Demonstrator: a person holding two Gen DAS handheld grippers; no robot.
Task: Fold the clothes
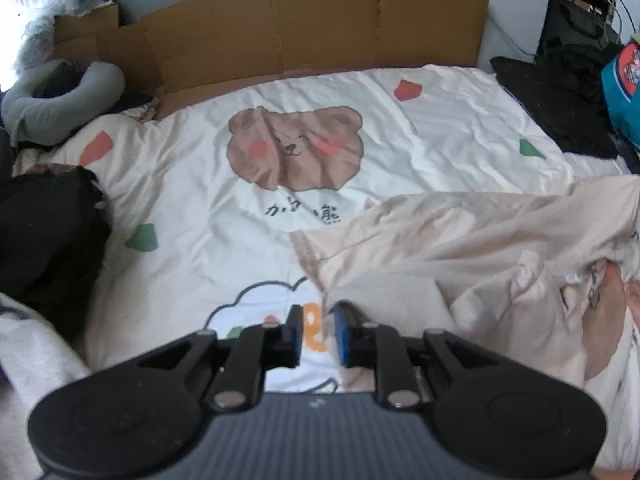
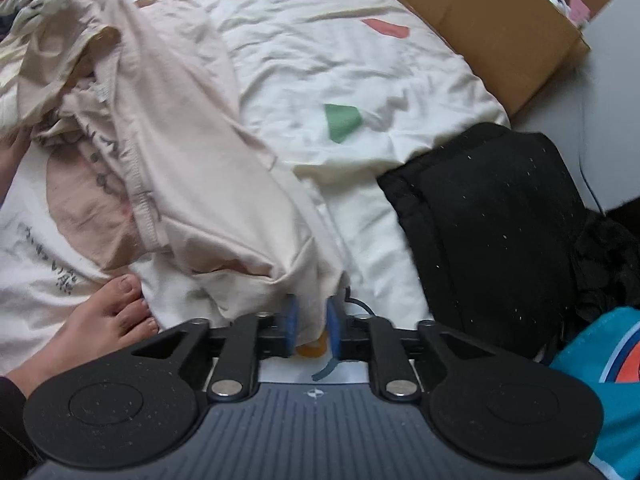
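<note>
A pale beige garment (image 1: 480, 256) lies crumpled on the bed, filling the lower right of the left wrist view and the left half of the right wrist view (image 2: 180, 128), its stitched hem (image 1: 308, 252) turned up toward the middle of the frame. The left hand-held gripper (image 1: 318, 332) hovers at the garment's lower edge with its blue pads slightly parted and nothing between them, so it is released. The right hand-held gripper (image 2: 312, 320) has a fold of the beige cloth hanging down between its pads, which stand a little apart; whether they press on the cloth cannot be told. Beneath lies a white bedsheet (image 1: 192, 184) printed with a brown bear (image 1: 296, 148). A bare foot (image 2: 100, 320) rests at lower left, dark clothing (image 2: 492, 216) sits at right, and flattened cardboard (image 1: 280, 28) stands along the top.
</note>
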